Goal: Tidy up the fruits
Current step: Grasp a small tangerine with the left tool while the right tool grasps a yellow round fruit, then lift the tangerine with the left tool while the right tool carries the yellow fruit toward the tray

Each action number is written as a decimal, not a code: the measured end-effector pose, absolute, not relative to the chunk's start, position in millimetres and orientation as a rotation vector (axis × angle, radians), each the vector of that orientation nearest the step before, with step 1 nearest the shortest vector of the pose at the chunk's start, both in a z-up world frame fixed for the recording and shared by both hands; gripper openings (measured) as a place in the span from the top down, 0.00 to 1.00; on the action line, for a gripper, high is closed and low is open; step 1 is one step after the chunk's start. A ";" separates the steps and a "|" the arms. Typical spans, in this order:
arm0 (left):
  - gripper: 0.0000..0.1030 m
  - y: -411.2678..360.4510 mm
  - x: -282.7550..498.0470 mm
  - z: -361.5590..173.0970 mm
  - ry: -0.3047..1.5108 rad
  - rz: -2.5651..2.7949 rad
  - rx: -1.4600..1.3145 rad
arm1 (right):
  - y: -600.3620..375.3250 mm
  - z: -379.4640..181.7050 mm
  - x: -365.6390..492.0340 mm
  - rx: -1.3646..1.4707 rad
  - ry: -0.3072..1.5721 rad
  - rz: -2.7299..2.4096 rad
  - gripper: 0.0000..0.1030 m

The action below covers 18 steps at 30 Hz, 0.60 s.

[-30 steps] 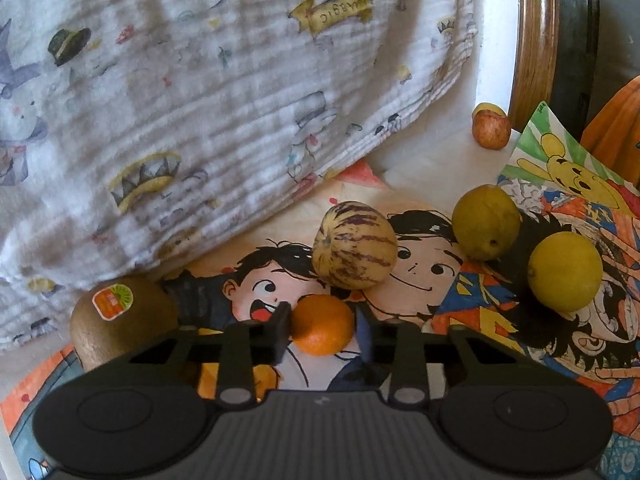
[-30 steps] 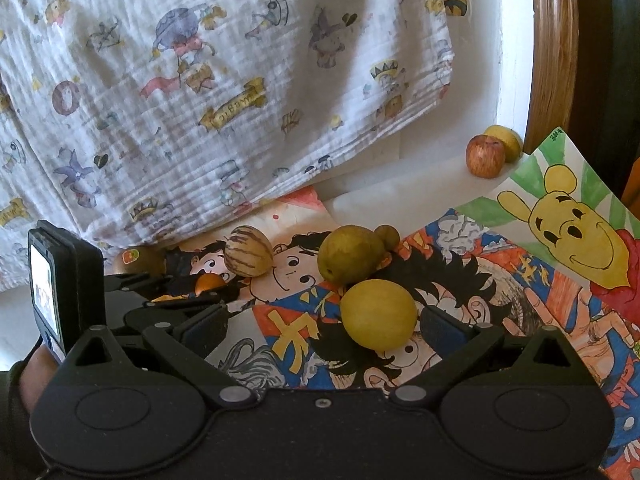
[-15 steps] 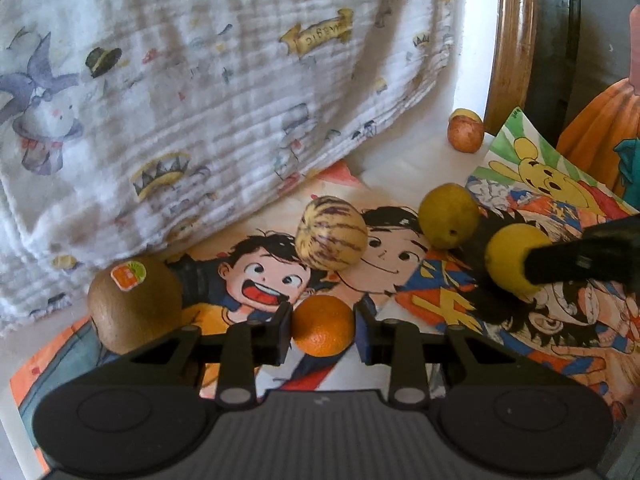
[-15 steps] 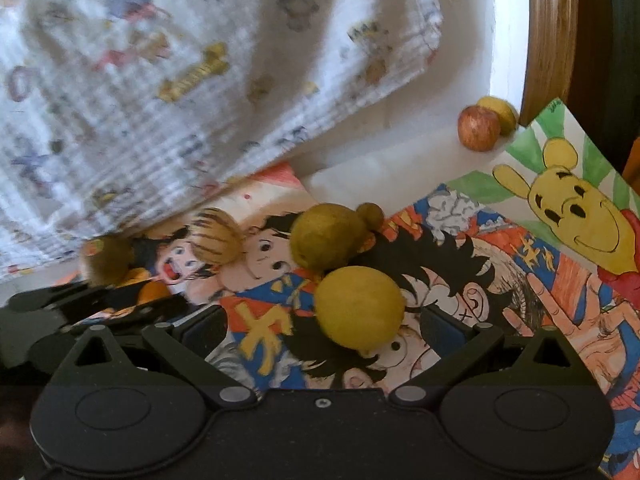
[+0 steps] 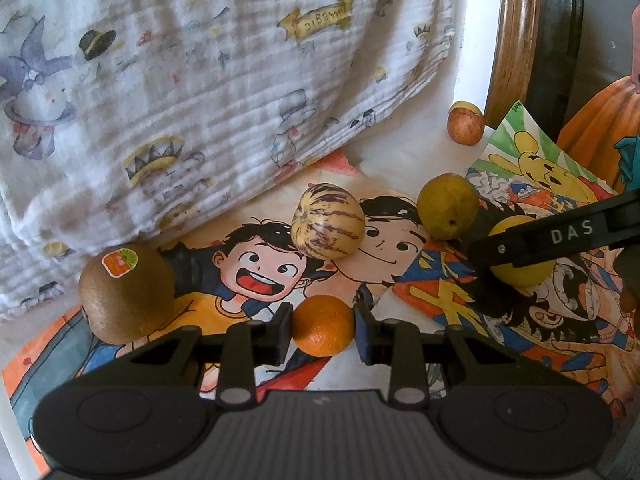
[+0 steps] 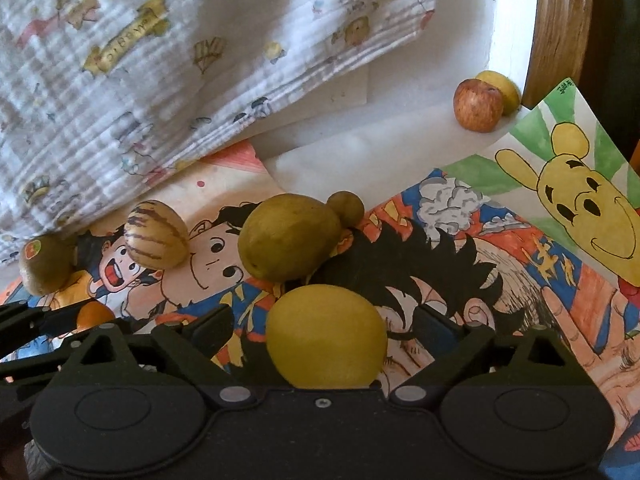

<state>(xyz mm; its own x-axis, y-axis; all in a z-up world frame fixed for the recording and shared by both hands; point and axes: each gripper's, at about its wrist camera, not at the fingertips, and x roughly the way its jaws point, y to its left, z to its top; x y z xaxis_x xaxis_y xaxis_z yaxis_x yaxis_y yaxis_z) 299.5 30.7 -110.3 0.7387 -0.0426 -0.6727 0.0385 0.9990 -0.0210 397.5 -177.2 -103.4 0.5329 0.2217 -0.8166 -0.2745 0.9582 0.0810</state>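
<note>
The left gripper (image 5: 322, 332) stays clamped on the orange (image 5: 323, 331) above the drawings (image 5: 256, 264). The right gripper (image 6: 326, 334), jaws apart, has moved in around the lemon (image 6: 326, 336).

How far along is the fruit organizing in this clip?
Early. Nothing looks sorted: the kiwi, striped melon, green-yellow fruit and the apple by the wooden frame lie loose on the drawings. In hand: the left gripper is shut on the small orange; the right gripper straddles the yellow lemon, jaws wide. Left: placing both and the rest.
</note>
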 end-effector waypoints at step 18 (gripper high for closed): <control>0.66 34.5 304.5 -112.4 0.743 -0.041 -0.022 | -172.2 -113.0 400.4 -0.109 0.995 0.297 0.33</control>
